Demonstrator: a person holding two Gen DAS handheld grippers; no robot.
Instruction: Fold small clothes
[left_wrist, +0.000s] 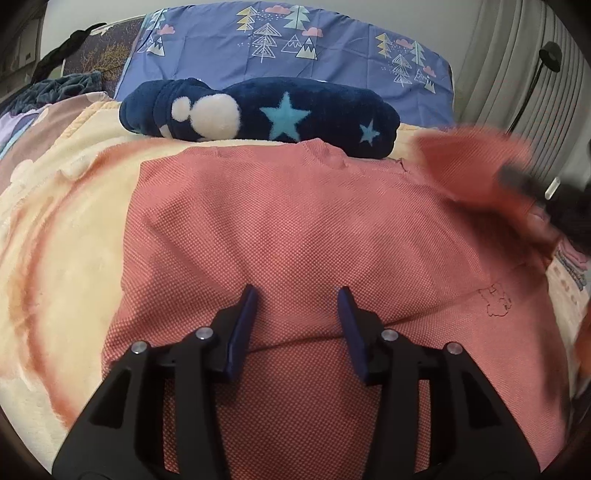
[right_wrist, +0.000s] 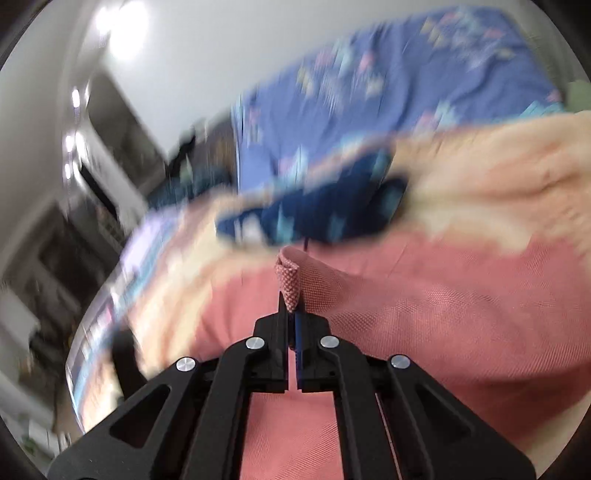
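Nearest the left wrist camera, the left gripper (left_wrist: 297, 295) hovers over a pink knit garment (left_wrist: 295, 229), its blue-padded jaws spread apart with nothing between them. The garment lies spread on a cream and peach blanket (left_wrist: 66, 221) covering the bed. Just beyond its far edge rests a rolled navy fleece (left_wrist: 266, 114) with stars and white circles, and behind that a blue pillow (left_wrist: 295, 48) printed with trees. At the right, a corner of the garment is lifted and blurred. In the blurred right wrist view, the right gripper (right_wrist: 291, 310) has its jaws pressed together, pinching a fold of the garment's edge.
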